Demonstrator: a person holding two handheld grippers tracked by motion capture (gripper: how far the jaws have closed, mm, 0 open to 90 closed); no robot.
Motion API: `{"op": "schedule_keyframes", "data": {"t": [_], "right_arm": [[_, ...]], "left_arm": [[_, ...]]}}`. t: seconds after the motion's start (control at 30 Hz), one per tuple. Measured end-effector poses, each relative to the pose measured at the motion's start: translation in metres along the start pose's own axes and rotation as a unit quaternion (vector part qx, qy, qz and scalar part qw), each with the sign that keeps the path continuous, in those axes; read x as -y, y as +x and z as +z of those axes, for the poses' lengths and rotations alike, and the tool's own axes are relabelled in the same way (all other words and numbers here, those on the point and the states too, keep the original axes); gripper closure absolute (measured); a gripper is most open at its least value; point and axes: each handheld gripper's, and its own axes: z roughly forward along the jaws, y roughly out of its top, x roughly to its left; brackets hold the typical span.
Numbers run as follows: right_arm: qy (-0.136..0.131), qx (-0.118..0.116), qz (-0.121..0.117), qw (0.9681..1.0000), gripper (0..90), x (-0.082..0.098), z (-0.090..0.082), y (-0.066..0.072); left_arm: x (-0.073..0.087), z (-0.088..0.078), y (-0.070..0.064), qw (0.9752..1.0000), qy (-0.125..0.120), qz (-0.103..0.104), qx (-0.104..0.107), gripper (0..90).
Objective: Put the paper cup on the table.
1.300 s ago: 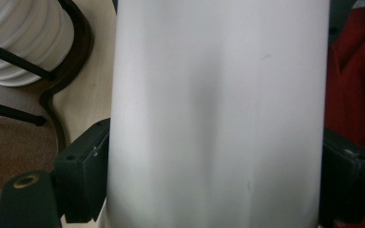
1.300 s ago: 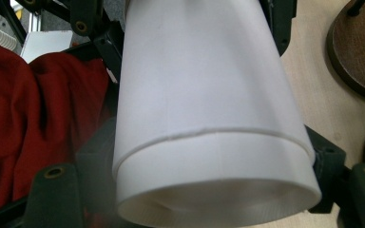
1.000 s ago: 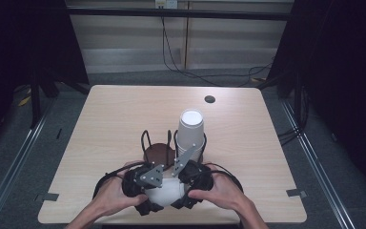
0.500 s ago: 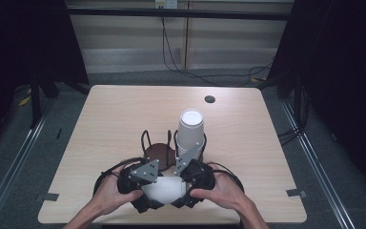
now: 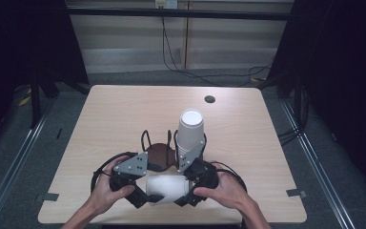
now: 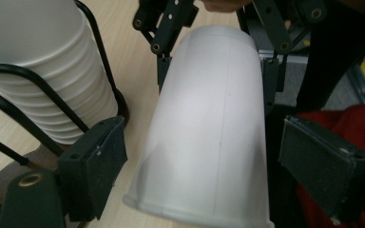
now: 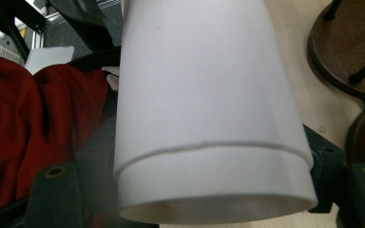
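High view: a white paper cup (image 5: 167, 187) lies on its side at the desk's (image 5: 124, 114) near edge, long axis running hand to hand between both tongs.

Left gripper view: left tongs (image 6: 218, 161) have just been closing, pads flanking the cup without touching.

Right gripper view: right tongs (image 7: 195, 190) clamp nested cups near the rim.

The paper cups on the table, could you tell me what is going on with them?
A person holds a white paper cup on its side between the left hand-held gripper and the right hand-held gripper, near the table edge. The right jaws clasp one end; the left jaws have just been closing around the other. Behind, a stack of cups stands in a black wire holder.
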Motion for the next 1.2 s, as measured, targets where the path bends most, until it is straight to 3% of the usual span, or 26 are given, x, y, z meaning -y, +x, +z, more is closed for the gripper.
{"op": "schedule_keyframes", "data": {"t": [0.1, 0.2, 0.33, 0.5, 0.67, 0.93, 1.07, 1.2], "right_arm": [[-0.016, -0.003, 0.009, 0.9998, 25.8, 0.006, -0.005, -0.004], [-0.027, 0.002, 0.021, 0.9994, 25.8, 0.012, -0.008, -0.008], [-0.048, 0.01, 0.031, 0.9983, 25.6, 0.017, -0.013, -0.011], [-0.063, 0.005, 0.04, 0.9972, 25.6, 0.024, -0.016, -0.013], [-0.081, 0.004, 0.046, 0.9957, 25.6, 0.028, -0.019, -0.014], [-0.113, 0.009, 0.04, 0.9928, 25.5, 0.026, -0.023, -0.012], [-0.121, 0.007, 0.045, 0.9916, 25.4, 0.027, -0.024, -0.013], [-0.136, 0.003, 0.046, 0.9896, 25.4, 0.027, -0.028, -0.013]], "left_arm": [[0.002, -0.007, -0.002, 0.9998, -0.011, -0.004, -0.016, 15.9], [0.007, -0.014, -0.001, 0.9988, -0.034, -0.026, -0.024, 15.9], [0.015, -0.012, 0.002, 0.9982, -0.028, -0.044, -0.031, 15.9], [0.02, -0.012, 0.004, 0.9965, -0.048, -0.059, -0.034, 15.9], [0.023, -0.014, 0.007, 0.9951, -0.061, -0.075, -0.021, 15.9], [0.028, -0.017, 0.009, 0.9922, -0.084, -0.087, -0.027, 15.9], [0.028, -0.016, 0.007, 0.9918, -0.092, -0.082, -0.035, 15.8], [0.028, -0.014, 0.006, 0.9915, -0.099, -0.08, -0.028, 15.8]]}}
